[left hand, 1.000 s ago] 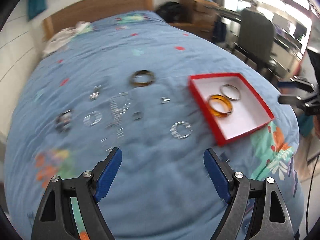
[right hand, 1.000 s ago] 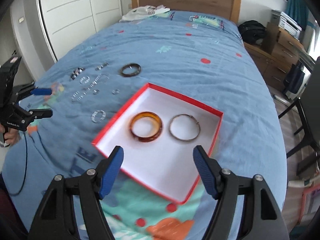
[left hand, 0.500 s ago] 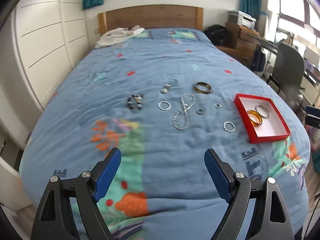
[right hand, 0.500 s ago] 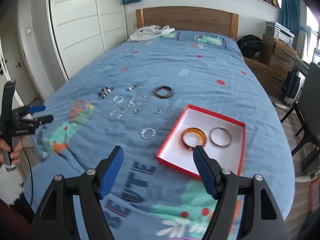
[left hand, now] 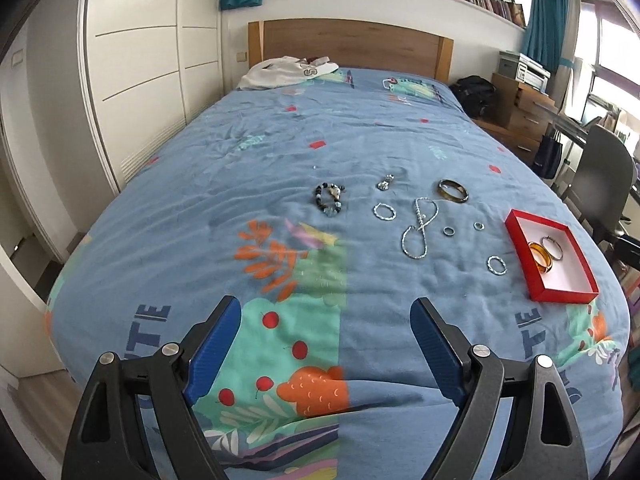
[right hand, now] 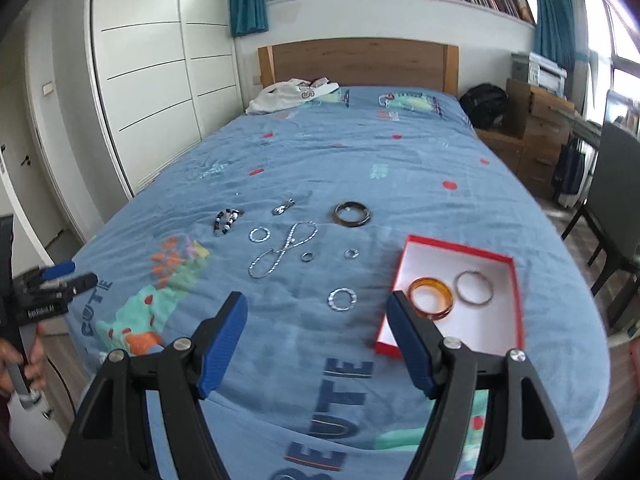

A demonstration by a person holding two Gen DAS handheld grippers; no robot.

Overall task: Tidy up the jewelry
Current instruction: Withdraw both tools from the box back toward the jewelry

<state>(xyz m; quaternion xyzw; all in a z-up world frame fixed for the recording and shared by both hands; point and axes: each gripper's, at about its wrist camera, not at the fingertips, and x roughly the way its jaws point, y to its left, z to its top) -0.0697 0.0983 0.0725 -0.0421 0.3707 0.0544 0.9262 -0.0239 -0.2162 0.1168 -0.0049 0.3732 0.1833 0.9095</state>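
A red box (left hand: 582, 292) (right hand: 516, 304) with a white inside lies on the blue bedspread at the right; it holds an amber bangle (left hand: 541, 261) (right hand: 431, 299) and a silver bangle (left hand: 553, 247) (right hand: 475, 288). Left of it lie a dark bangle (left hand: 453, 191) (right hand: 352, 213), a silver chain (left hand: 419, 227) (right hand: 285, 249), a beaded bracelet (left hand: 329, 200) (right hand: 226, 220), silver hoops (left hand: 496, 265) (right hand: 342, 299) and small rings. My left gripper (left hand: 326, 322) is open and empty near the bed's foot. My right gripper (right hand: 318, 312) is open and empty, well short of the box.
White clothing (left hand: 288, 72) lies by the wooden headboard (left hand: 352, 46). White wardrobe doors (left hand: 140, 60) line the left wall. A chair (left hand: 604, 184), wooden drawers and a black bag (left hand: 476, 94) stand at the right. A hand holding the other gripper (right hand: 44, 284) shows at left in the right wrist view.
Both grippers have pulled back from the jewelry and box towards the foot of the bed and risen, so the whole bed now shows. Both stay open and empty.
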